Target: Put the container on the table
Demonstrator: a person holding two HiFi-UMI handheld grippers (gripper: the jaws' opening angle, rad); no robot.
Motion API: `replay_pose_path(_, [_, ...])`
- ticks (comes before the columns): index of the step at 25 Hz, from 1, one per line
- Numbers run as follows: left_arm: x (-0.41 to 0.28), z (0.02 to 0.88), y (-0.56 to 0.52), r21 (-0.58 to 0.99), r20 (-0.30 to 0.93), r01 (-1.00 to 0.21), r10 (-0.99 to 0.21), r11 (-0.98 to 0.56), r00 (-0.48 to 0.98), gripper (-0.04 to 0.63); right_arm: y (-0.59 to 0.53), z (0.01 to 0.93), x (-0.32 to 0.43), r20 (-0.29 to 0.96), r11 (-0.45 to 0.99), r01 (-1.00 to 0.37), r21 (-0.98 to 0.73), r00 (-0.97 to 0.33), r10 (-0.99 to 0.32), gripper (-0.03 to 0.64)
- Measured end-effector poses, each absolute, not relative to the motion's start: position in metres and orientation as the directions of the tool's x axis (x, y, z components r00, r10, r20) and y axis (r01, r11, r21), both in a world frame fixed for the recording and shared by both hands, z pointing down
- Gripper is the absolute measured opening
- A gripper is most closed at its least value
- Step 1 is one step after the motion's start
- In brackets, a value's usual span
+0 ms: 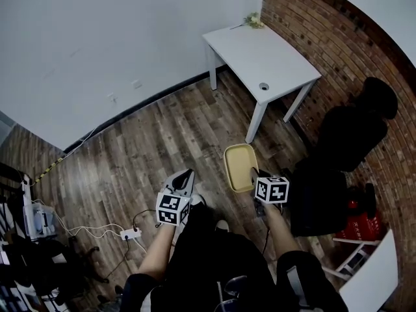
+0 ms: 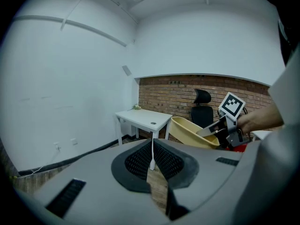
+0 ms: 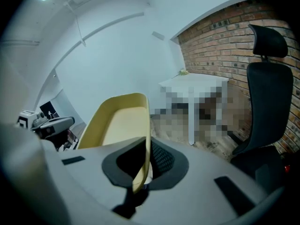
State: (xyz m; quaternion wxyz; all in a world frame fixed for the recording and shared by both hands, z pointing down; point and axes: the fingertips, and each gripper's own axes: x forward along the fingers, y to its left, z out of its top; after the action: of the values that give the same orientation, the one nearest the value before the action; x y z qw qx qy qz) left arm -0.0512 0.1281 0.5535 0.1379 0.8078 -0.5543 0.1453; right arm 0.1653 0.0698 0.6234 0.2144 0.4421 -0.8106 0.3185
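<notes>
A shallow yellow container (image 1: 239, 166) hangs in the air over the wooden floor, with my right gripper (image 1: 255, 174) shut on its near rim. In the right gripper view the rim (image 3: 143, 165) stands edgewise between the jaws and the tub (image 3: 117, 121) stretches away to the left. The white table (image 1: 260, 57) stands ahead against the brick wall, apart from the container. My left gripper (image 1: 188, 173) is level with it on the left, its jaws pressed together on nothing (image 2: 151, 158). From that gripper view the container (image 2: 192, 132) and the right gripper (image 2: 225, 125) show on the right.
A black office chair (image 1: 351, 135) stands right of the table, against the brick wall. A small plant (image 1: 253, 20) sits on the table's far corner. A power strip (image 1: 130, 234) with cables lies on the floor at left, beside equipment (image 1: 36, 220). A red object (image 1: 357, 223) is at lower right.
</notes>
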Motion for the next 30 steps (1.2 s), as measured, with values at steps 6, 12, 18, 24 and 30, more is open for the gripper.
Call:
replay_pose_path(6, [-0.046,0.559,0.081,0.083,0.375,-0.923,-0.846,-0.376,0.378,0.021,0.033,0.624,0.167,0.633,0.389,-0.865,-0.317,-0.498,-0.593,0.025])
replay_pose_path(12, [-0.037,0.568,0.019,0.101,0.371,-0.899,-0.823,-0.426,0.431,0.021,-0.014,0.629,0.172,0.648,0.357,-0.884,-0.303,-0.466,-0.602,0.025])
replay_pose_path(18, [-0.050,0.567,-0.057,0.114,0.365,-0.879,-0.803,-0.464,0.471,0.021,-0.082,0.624,0.159,0.656,0.325,-0.901,-0.288,-0.433,-0.618,0.025])
replay_pose_path(24, [-0.077,0.564,-0.143,0.115,0.366,-0.856,-0.780,-0.504,0.508,0.021,-0.161,0.616,0.132,0.657,0.296,-0.914,-0.277,-0.405,-0.636,0.025])
replay_pose_path(30, [-0.096,0.564,-0.221,0.115,0.367,-0.833,-0.756,-0.541,0.542,0.021,-0.229,0.614,0.112,0.656,0.263,-0.925,-0.275,-0.380,-0.652,0.025])
